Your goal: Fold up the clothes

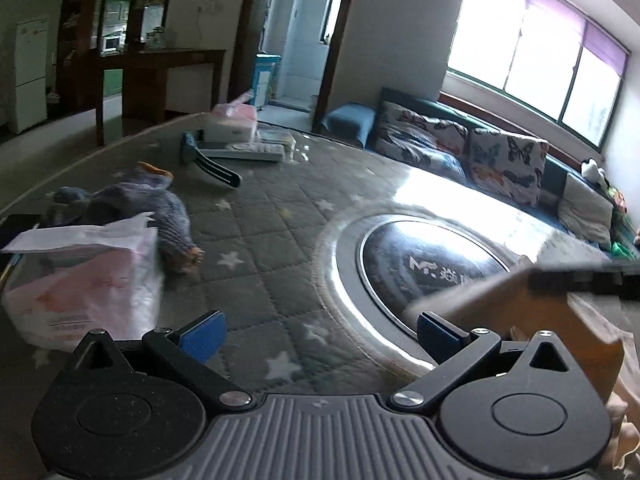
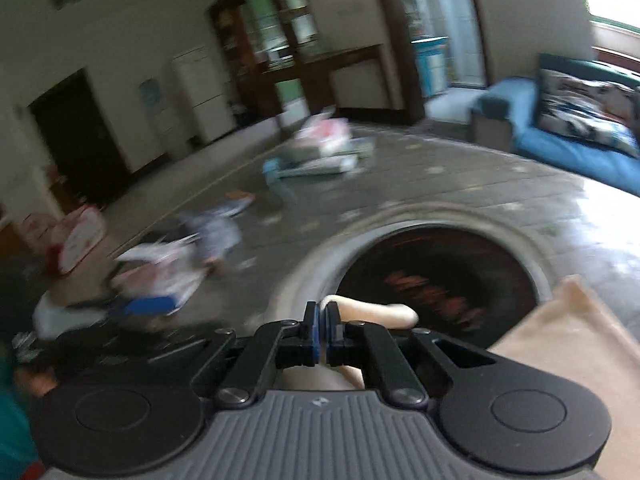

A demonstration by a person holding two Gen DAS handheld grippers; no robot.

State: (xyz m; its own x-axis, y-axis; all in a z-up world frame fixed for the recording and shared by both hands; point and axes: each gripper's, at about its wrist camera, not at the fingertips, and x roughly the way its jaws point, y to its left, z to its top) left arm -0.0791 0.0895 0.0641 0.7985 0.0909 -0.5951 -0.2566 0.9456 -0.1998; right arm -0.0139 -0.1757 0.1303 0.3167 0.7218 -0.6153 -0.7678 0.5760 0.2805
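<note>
A beige garment point(image 2: 576, 364) lies at the near right of the round table, and a fold of it point(image 2: 376, 312) is pinched between the pads of my right gripper point(image 2: 322, 332), which is shut on it. The right wrist view is blurred by motion. In the left wrist view the same beige garment point(image 1: 560, 320) shows at the lower right, beside the right finger. My left gripper point(image 1: 320, 336) stands open over the quilted star-pattern table cover point(image 1: 256, 240), its blue pads point(image 1: 204, 336) wide apart with nothing between them.
A black round inset point(image 1: 432, 268) sits in the table's middle. A purple plush toy point(image 1: 132, 204), a tissue pack point(image 1: 80, 276), a tissue box point(image 1: 232, 120) and remote controls point(image 1: 244, 152) lie on the far left. A sofa with butterfly cushions point(image 1: 504, 160) stands at the right under the window.
</note>
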